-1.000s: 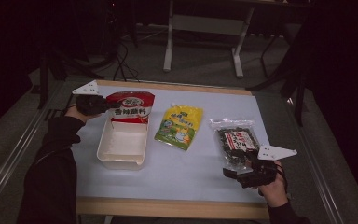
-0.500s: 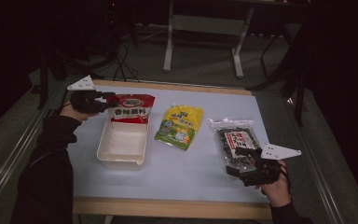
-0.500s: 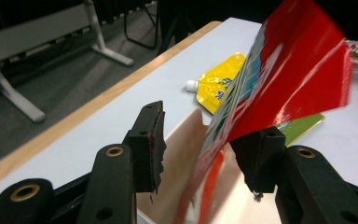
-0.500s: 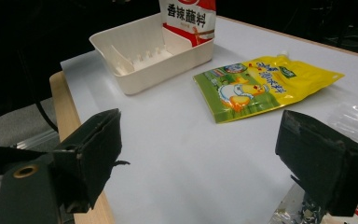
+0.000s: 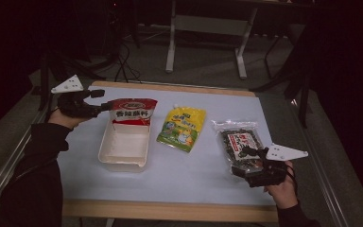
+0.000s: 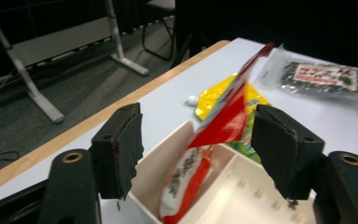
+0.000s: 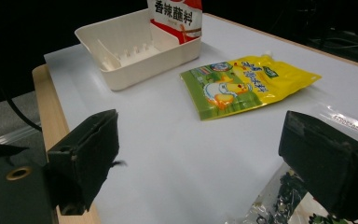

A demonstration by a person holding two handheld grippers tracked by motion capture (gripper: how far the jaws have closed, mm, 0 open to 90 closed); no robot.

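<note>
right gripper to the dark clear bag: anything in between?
Nothing visible does. The right gripper sits at the near end of the dark clear bag, jaws open; in the right gripper view the bag's edge already lies between them. The yellow pouch and white tray lie off to the side.

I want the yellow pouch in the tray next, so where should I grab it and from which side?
Grip the yellow pouch at its spout end, the far edge by the white cap. It lies flat, so probably come from above with the left claw, open by the tray.
</note>
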